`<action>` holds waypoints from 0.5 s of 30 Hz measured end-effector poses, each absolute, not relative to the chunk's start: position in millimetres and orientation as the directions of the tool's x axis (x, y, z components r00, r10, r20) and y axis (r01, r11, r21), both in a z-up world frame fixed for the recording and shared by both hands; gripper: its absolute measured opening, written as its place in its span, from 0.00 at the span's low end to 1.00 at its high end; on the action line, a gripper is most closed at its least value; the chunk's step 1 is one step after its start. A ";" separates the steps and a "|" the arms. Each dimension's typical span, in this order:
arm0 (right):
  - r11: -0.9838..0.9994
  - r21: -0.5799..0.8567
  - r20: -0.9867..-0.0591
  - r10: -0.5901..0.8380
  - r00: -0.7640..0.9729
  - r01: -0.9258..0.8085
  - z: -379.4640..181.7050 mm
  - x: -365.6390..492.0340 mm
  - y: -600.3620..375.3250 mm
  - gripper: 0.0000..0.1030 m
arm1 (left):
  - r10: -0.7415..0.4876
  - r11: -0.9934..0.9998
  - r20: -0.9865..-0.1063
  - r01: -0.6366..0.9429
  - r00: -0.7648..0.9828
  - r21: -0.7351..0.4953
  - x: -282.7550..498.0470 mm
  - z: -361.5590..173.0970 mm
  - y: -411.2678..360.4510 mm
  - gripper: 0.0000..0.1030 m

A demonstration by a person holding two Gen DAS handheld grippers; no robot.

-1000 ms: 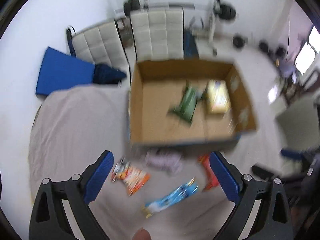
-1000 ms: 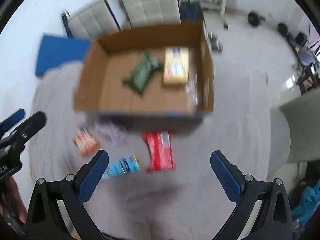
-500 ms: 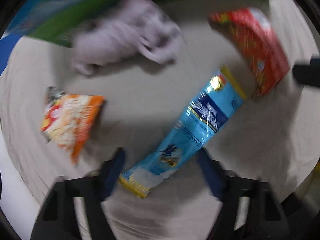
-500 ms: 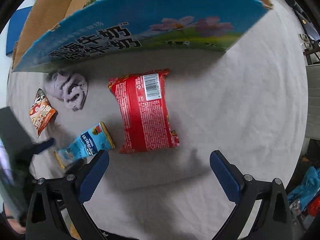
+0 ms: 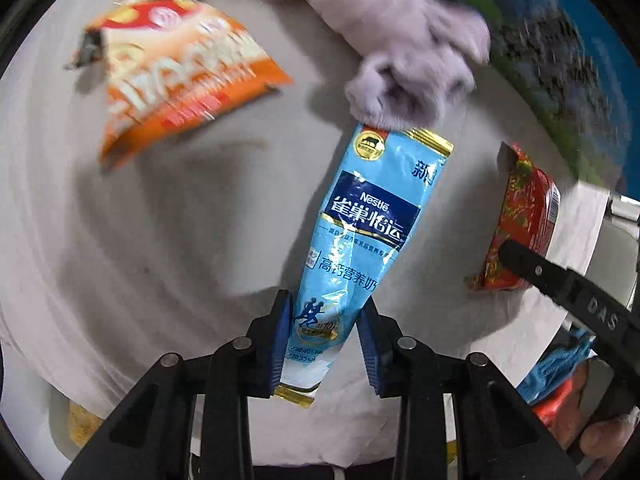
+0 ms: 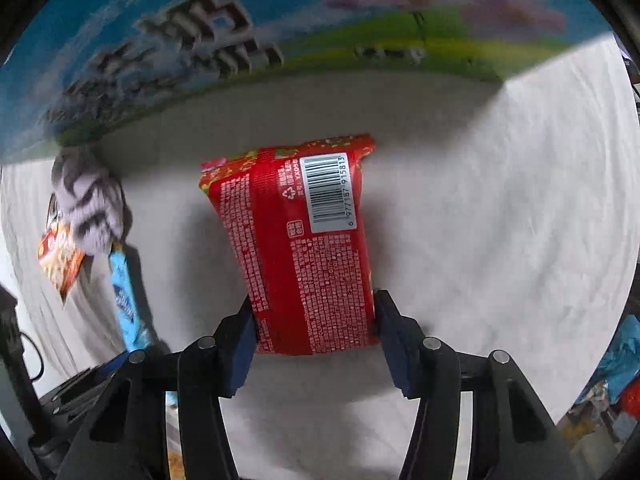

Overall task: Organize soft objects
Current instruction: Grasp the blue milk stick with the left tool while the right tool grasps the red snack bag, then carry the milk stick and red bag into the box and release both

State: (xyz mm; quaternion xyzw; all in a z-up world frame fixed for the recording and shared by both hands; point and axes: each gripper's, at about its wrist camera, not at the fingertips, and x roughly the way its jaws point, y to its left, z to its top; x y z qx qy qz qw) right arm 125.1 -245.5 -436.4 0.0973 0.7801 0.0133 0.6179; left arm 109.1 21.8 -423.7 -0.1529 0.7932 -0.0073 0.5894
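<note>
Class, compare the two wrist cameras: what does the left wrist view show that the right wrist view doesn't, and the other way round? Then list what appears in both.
Only the left wrist view shows the blue packet's front label and the left gripper closed on that blue packet.

Only the right wrist view shows the red packet's barcode, the right gripper closed on that red packet, and the flowers printed on the box.

Both show the blue packet, red packet, orange packet, purple cloth, printed box and pale sheet.
</note>
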 end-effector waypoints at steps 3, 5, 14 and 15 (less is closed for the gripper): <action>0.979 0.167 -0.939 0.194 -0.284 0.119 -437.6 102.9 -248.1 0.56 | -0.177 0.981 -0.946 -0.128 -0.273 -0.147 105.7 -427.5 6.4 0.29; 0.982 0.161 -0.935 0.183 -0.304 0.097 -440.6 93.2 -247.8 0.57 | -0.134 0.990 -0.952 -0.077 -0.275 -0.117 104.0 -427.6 -4.1 0.29; 0.996 0.072 -0.966 0.083 -0.246 0.052 -435.7 78.7 -229.4 0.53 | -0.065 0.998 -0.976 -0.040 -0.210 -0.058 106.9 -408.4 -38.7 0.22; 0.996 0.069 -0.968 0.080 -0.239 0.052 -434.7 76.1 -216.9 0.52 | -0.065 0.998 -0.978 -0.039 -0.199 -0.058 108.7 -399.3 -35.1 0.22</action>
